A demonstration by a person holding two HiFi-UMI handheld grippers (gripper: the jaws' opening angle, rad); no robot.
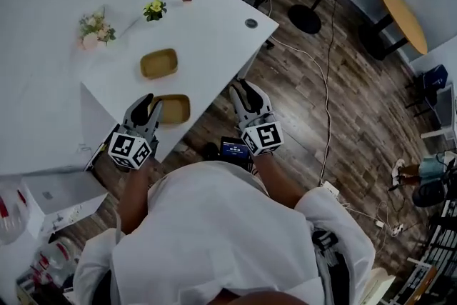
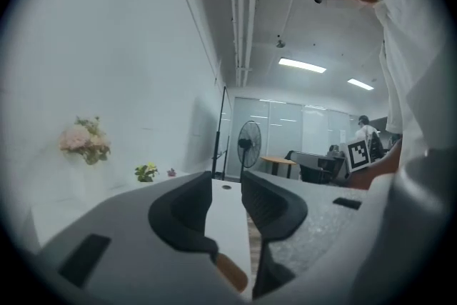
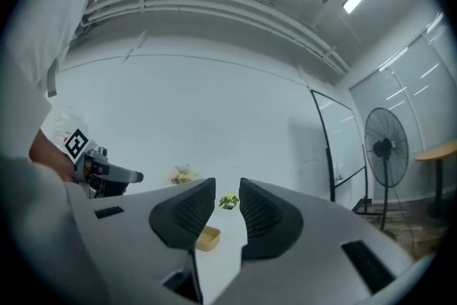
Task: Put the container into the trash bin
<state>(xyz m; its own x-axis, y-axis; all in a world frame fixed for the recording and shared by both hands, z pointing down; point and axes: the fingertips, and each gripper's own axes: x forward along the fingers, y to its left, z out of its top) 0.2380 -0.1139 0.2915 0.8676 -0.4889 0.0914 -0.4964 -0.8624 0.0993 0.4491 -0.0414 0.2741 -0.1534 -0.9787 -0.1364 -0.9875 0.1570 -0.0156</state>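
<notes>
While held level, pointing at the table, the left gripper and right gripper stand part-open, empty.

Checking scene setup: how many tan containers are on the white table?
2. The far container lies mid-table. The near container sits at the front edge of the table, beside the left claw. No others visible.

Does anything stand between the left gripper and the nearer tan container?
Nothing visible does. The left gripper, open and empty, is right beside the shallow tan rectangular container near the white table's edge. No trash bin shows in any view, so that path cannot be judged.
</notes>
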